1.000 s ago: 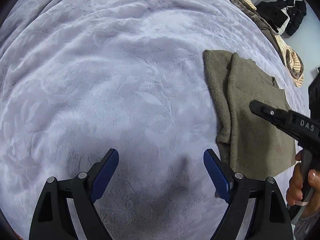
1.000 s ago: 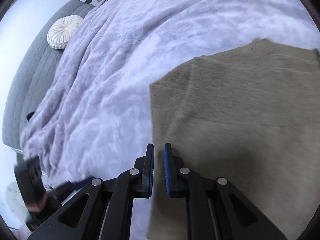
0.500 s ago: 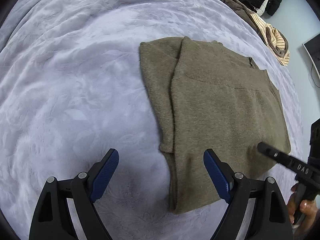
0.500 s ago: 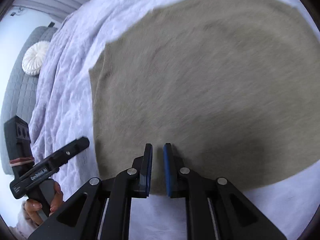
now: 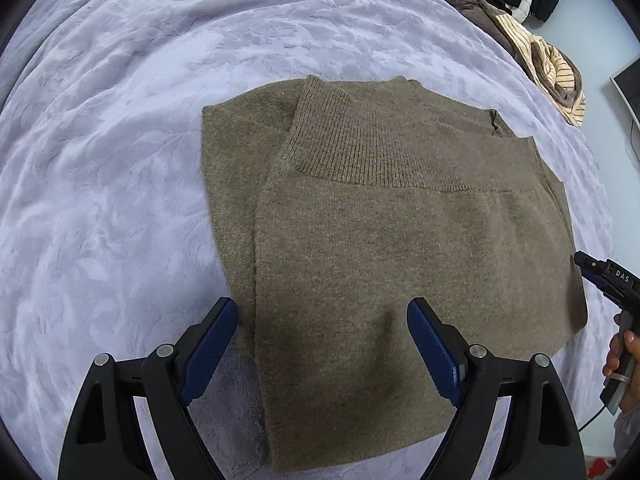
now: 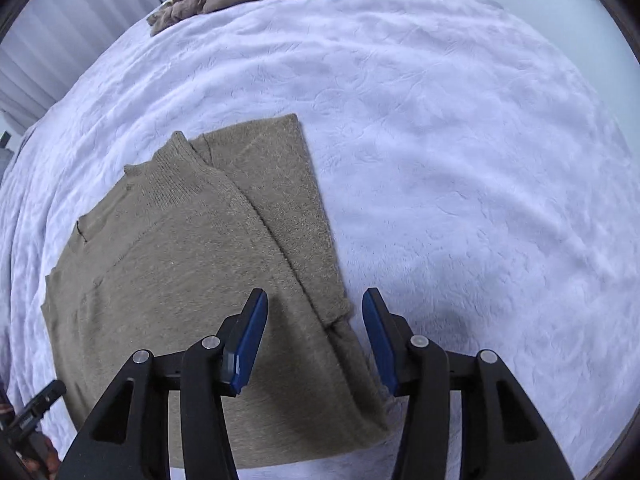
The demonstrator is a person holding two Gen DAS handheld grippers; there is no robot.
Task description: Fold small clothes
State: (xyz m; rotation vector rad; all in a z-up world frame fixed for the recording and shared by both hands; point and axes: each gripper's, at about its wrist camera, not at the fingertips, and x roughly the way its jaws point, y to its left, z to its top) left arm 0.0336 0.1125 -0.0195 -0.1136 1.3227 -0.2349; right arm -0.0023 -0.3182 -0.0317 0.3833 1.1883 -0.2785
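Your left claw (image 5: 322, 344) and right claw (image 6: 315, 338), both released, hover over the half-folded olive sweater (image 5: 384, 248) on the bed (image 5: 120, 120) beneath; next, likely, grip its near hem.

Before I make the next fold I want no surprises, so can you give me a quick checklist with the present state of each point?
1. Left tongs open and empty: ok.
2. Right tongs open and empty: ok.
3. Olive sweater lies flat on the lavender blanket: ok, with one side strip already folded over.
4. Near hem within reach of both tongs: ok, it lies just below and between the fingers in both wrist views.
5. Nothing resting on the sweater: ok; the pile of striped clothes sits apart at the far edge.
6. Layers underneath smooth: cannot tell, hidden by the top layer.
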